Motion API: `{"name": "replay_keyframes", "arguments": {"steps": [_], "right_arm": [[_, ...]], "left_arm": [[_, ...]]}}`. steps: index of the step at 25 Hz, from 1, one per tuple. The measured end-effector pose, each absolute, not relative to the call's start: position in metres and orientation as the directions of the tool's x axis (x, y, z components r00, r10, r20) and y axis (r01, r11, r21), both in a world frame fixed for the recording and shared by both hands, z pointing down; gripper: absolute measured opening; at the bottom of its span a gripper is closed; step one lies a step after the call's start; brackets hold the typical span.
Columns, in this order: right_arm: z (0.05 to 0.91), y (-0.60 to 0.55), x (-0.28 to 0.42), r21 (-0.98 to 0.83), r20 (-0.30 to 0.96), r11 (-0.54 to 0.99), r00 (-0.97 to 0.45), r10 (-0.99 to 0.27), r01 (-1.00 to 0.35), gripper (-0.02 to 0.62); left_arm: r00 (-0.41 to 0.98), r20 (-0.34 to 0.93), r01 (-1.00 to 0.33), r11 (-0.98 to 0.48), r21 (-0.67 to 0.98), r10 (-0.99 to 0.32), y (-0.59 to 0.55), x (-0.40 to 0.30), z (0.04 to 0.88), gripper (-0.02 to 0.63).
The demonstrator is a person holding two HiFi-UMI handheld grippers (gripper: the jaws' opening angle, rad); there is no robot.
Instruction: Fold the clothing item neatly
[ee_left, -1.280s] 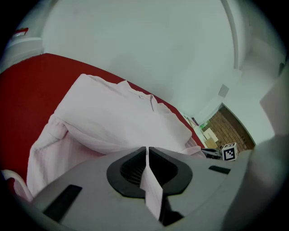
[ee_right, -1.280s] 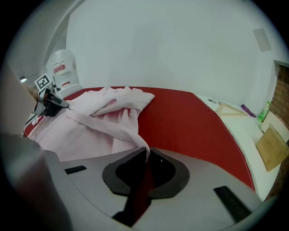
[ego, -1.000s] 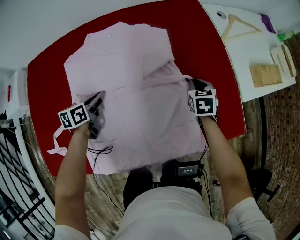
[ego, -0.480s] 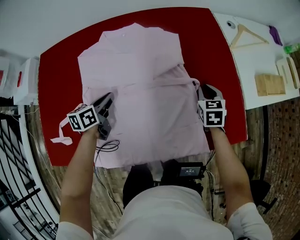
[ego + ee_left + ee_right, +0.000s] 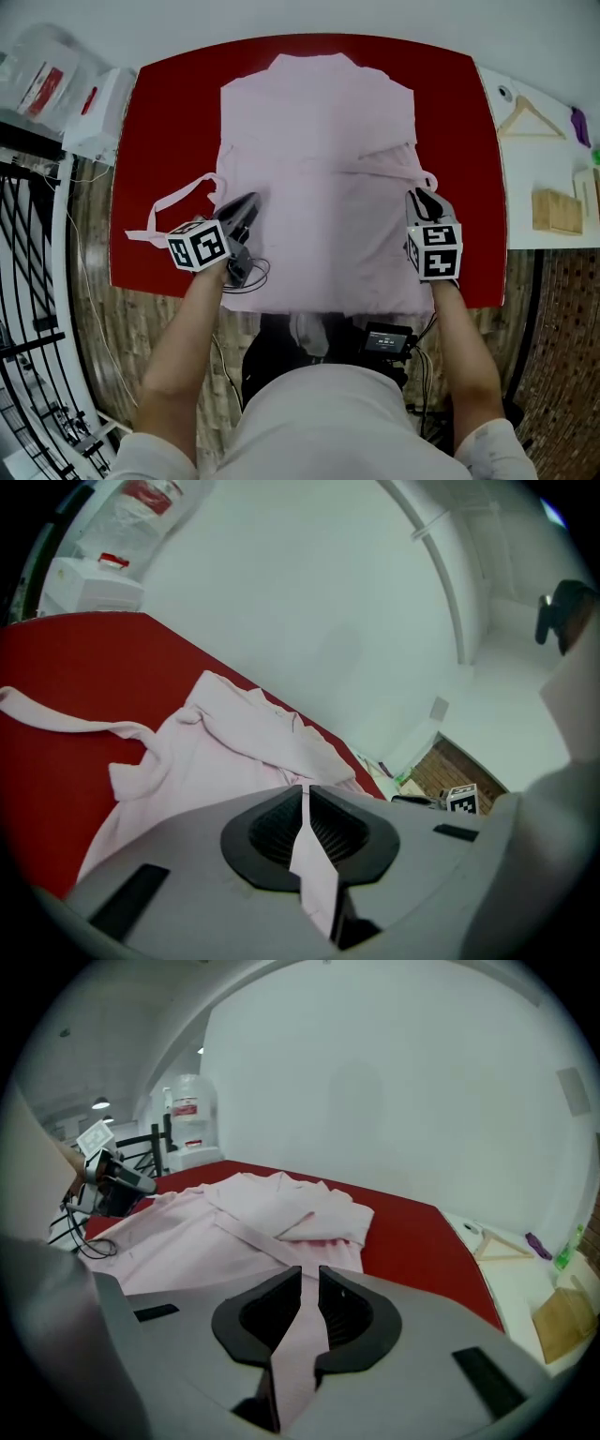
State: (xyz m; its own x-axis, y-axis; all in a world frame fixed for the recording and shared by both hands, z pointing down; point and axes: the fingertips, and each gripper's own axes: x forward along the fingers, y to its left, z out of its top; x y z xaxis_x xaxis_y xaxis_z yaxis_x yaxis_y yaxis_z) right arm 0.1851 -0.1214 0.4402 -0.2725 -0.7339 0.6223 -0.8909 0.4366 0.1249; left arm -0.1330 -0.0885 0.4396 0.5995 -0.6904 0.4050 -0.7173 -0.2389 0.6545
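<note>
On the red surface (image 5: pixel 169 112) the pink garment (image 5: pixel 319 150) lies spread flat, its near hem reaching past the edge. My left claw (image 5: pixel 305 799) is clamped on its left side, and my right claw (image 5: pixel 309 1288) pinches its right edge.

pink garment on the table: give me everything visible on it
The garment is pale pink, thin woven-looking cloth, robe-like, lying mostly flat on the red table, collar toward the far edge, near hem at the near edge. A sleeve or flap is folded across its front. A narrow tie loops out onto the table on the person's left. The left hand-held gripper and right hand-held gripper are each shut on a side edge, cloth pinched between the jaws.
</note>
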Motion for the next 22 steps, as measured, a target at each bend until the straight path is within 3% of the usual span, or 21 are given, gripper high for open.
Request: {"name": "replay_keyframes", "arguments": {"steps": [22], "right_arm": [[0.451, -0.042, -0.138, 0.089, 0.692, 0.756, -0.506, -0.515, -0.648, 0.04]], "left_arm": [[0.541, 0.311, -0.662, -0.167, 0.73, -0.781, 0.013, -0.316, 0.448, 0.023]]}}
